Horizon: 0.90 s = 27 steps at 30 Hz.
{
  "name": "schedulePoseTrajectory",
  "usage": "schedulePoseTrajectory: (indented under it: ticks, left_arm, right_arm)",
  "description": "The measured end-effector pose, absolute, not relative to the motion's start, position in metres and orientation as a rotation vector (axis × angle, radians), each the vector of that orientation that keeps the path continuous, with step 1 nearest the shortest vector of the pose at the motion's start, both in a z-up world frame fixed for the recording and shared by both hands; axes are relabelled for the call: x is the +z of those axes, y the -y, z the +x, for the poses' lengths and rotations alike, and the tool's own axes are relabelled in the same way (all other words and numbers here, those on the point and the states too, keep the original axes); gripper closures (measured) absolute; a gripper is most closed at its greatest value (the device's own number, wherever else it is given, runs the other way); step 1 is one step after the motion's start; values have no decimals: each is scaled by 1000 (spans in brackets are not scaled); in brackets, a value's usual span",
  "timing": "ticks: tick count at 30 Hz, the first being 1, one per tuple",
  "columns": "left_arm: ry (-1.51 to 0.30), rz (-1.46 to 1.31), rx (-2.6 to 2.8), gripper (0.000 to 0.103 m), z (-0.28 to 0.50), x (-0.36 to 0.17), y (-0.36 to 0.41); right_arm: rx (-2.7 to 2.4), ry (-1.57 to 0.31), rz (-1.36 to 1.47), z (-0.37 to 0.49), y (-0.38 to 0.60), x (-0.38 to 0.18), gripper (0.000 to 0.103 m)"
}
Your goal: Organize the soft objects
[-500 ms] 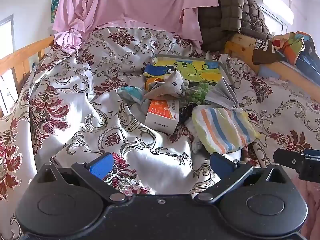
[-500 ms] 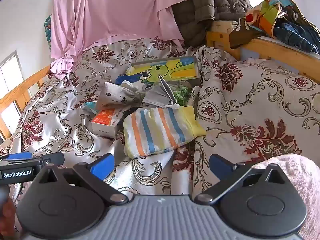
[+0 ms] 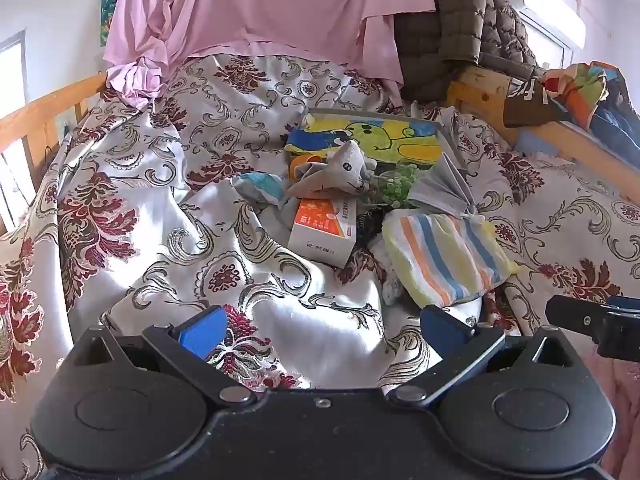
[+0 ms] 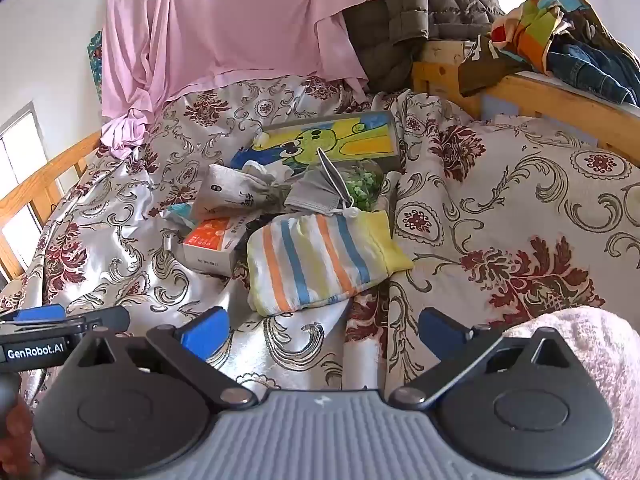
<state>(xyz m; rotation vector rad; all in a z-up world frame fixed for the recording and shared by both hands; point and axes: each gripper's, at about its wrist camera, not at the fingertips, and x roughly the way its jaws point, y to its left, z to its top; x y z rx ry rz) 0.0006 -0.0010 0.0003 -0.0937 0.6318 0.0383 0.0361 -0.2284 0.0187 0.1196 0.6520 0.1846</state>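
A small pile lies mid-bed. A striped pouch [image 3: 444,258] [image 4: 320,258] is nearest. Behind it are a grey folded face mask [image 3: 440,192] [image 4: 316,196], a grey cloth sack [image 3: 340,172] [image 4: 236,194], an orange-and-white box [image 3: 324,228] [image 4: 214,242], green beads [image 3: 396,188] [image 4: 362,186] and a yellow cartoon tray [image 3: 380,140] [image 4: 332,140]. My left gripper [image 3: 322,328] is open and empty, short of the pile. My right gripper [image 4: 322,328] is open and empty, just before the pouch.
A floral satin bedspread [image 3: 160,200] [image 4: 500,200] covers the bed. Wooden rails [image 3: 48,108] [image 4: 552,100] run along both sides. A pink sheet [image 3: 260,20] and a quilted jacket [image 4: 420,0] hang at the head. Clothes [image 4: 572,40] lie on the right rail. A pink towel [image 4: 592,352] is near right.
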Motion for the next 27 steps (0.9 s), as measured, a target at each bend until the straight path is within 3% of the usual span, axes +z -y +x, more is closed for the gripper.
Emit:
schedulePoseTrajectory:
  ticks: [27]
  left_arm:
    - [-632, -89, 38, 1, -1, 0, 3]
  right_arm:
    - [186, -653, 124, 36, 229, 19, 0]
